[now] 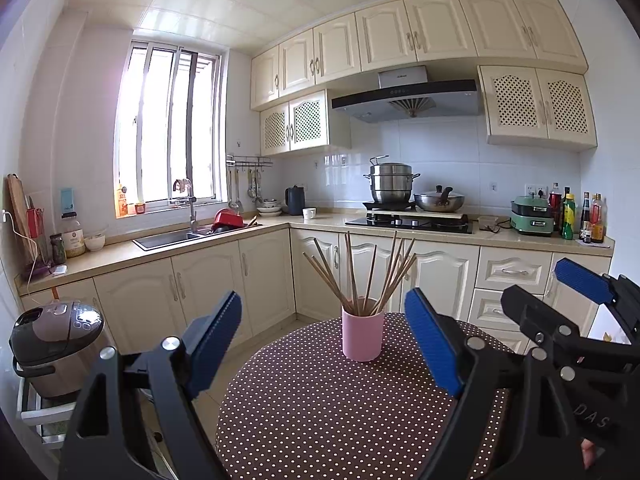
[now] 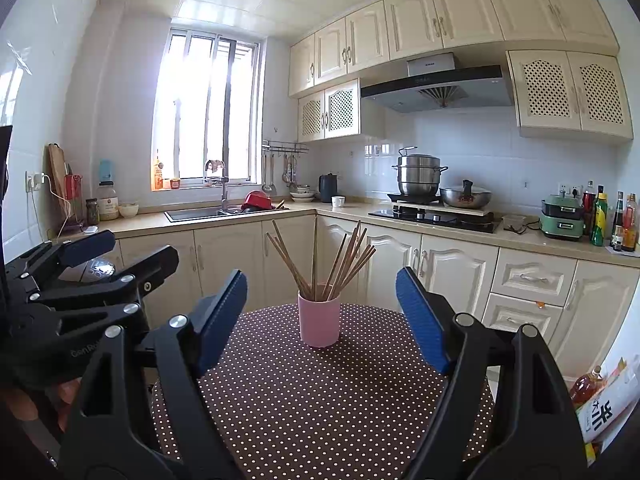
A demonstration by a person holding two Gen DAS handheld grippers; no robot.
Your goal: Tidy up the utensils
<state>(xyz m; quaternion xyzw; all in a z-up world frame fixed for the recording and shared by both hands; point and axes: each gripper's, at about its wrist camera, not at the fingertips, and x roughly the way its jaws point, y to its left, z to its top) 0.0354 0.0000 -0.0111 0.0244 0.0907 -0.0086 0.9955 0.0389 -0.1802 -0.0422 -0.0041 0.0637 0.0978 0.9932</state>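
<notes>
A pink cup (image 1: 362,335) (image 2: 319,322) stands upright near the far edge of a round table with a brown polka-dot cloth (image 1: 320,408) (image 2: 320,396). Several wooden chopsticks (image 1: 360,272) (image 2: 324,258) stand fanned out in the cup. My left gripper (image 1: 324,340) is open and empty, held above the table short of the cup. My right gripper (image 2: 322,316) is open and empty, also short of the cup. The right gripper shows at the right of the left wrist view (image 1: 556,300). The left gripper shows at the left of the right wrist view (image 2: 120,252).
A rice cooker (image 1: 56,344) stands on a rack left of the table. Kitchen cabinets (image 1: 208,288) and a counter with sink (image 1: 172,238), stove (image 1: 408,222) and bottles (image 1: 576,216) run behind. An oil bottle and bag (image 2: 600,396) sit low at the right.
</notes>
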